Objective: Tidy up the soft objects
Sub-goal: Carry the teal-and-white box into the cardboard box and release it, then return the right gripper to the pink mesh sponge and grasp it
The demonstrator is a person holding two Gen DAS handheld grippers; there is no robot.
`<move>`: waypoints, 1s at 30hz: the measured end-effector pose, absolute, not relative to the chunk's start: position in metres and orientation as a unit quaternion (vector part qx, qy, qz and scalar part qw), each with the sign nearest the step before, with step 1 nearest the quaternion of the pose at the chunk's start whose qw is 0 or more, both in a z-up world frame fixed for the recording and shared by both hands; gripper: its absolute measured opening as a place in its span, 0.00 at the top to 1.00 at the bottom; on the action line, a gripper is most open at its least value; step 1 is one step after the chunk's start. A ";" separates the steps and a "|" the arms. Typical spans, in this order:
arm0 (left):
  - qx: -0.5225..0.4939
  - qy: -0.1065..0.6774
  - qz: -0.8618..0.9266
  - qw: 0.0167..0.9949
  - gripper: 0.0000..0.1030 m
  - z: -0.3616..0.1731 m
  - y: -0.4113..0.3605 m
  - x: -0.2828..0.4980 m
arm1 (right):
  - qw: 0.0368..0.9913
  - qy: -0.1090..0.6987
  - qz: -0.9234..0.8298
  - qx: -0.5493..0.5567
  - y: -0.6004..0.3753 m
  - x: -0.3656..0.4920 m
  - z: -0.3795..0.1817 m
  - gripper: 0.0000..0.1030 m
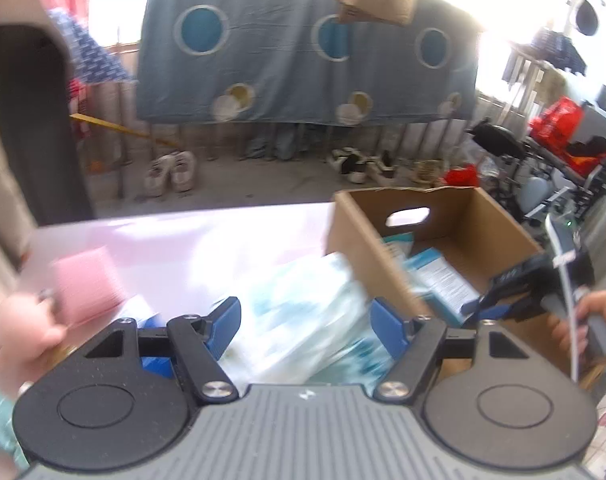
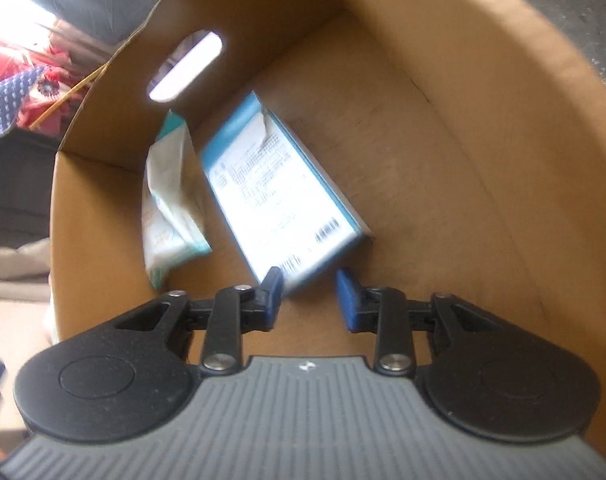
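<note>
In the left wrist view my left gripper [image 1: 307, 330] stands open over the white table [image 1: 175, 240]. A soft white-and-teal pack [image 1: 303, 304] lies blurred between and beyond its blue pads [image 1: 227, 326]. A pink soft pad [image 1: 87, 284] lies to the left. The cardboard box [image 1: 499, 224] stands at the right, and my right gripper [image 1: 489, 306] reaches down into it. In the right wrist view my right gripper [image 2: 311, 298] hangs inside the cardboard box [image 2: 483, 120], jaws slightly apart with nothing between them. A blue-and-white carton [image 2: 279, 192] and a white wipes pack [image 2: 169, 200] lie on the box floor.
A hand [image 1: 23, 332] shows at the left edge by the pink pad, another hand [image 1: 595, 320] at the right. Beyond the table hang a blue sheet [image 1: 303, 60] and laundry, with shoes [image 1: 171, 174] on the floor. Dark exercise equipment [image 1: 543, 160] stands far right.
</note>
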State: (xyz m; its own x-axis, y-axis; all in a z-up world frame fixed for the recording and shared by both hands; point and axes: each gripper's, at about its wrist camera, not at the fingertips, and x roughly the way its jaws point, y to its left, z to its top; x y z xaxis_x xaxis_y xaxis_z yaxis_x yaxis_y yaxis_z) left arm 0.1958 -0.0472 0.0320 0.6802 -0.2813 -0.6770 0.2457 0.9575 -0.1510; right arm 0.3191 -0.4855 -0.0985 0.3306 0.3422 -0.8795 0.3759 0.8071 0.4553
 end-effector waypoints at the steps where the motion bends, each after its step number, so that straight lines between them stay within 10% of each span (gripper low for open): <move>1: -0.027 0.376 -0.137 0.916 0.30 0.030 -0.037 0.192 | 0.757 0.575 -0.011 0.309 -0.482 0.323 -0.098 0.70; 30: -0.017 0.331 0.009 0.944 0.31 0.000 0.076 0.185 | 0.820 0.469 0.194 0.267 -0.337 0.355 0.046 0.48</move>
